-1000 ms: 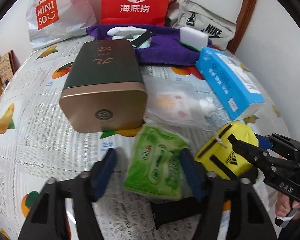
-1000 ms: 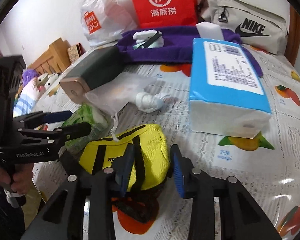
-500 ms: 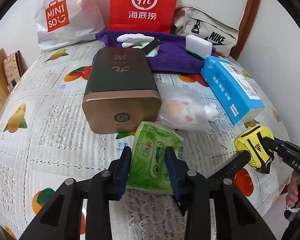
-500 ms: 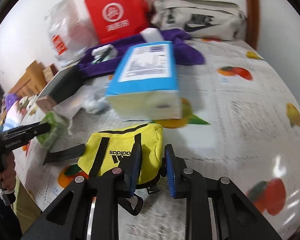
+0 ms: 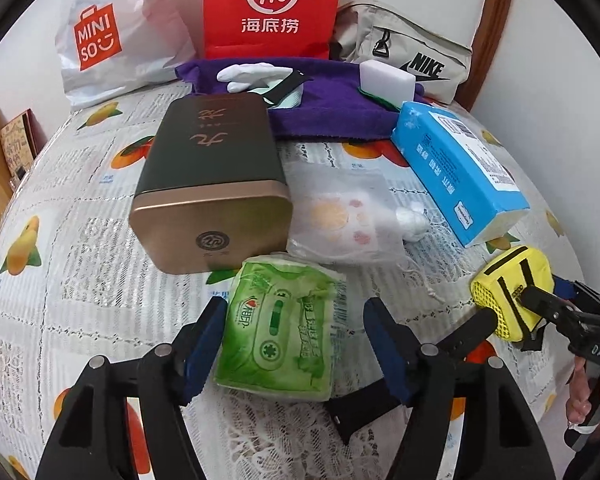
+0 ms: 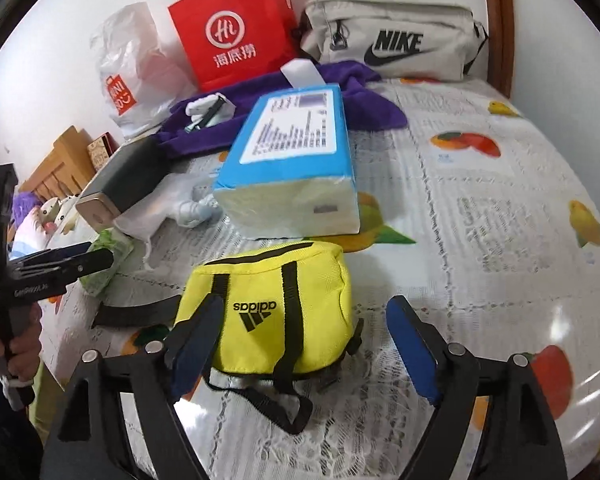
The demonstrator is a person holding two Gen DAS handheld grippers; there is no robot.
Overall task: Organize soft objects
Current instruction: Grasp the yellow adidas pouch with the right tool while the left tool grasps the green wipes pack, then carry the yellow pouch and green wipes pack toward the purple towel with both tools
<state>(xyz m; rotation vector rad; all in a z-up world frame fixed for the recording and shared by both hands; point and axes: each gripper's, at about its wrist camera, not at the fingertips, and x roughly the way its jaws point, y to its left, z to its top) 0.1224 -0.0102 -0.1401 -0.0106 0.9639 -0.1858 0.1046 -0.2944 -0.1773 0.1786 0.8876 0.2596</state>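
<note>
We have the left gripper (image 5: 296, 344) low over the bench (image 5: 80, 264), its jaws having just been opening and now wide, with the green wipes pack (image 5: 278, 328) lying between them; the left pad sits just beside the pack's edge, the right pad apart from it. At 11 o'clock of the pack lies the dark tin box (image 5: 212, 184), at 1 o'clock a sheer drawstring pouch (image 5: 344, 216). Our right gripper (image 6: 304, 344) has likewise just been opening; its jaws stand wide around the yellow adidas bag (image 6: 276, 308), which rests on the bench. At 12 o'clock of the bag lies the blue tissue pack (image 6: 292, 152).
</note>
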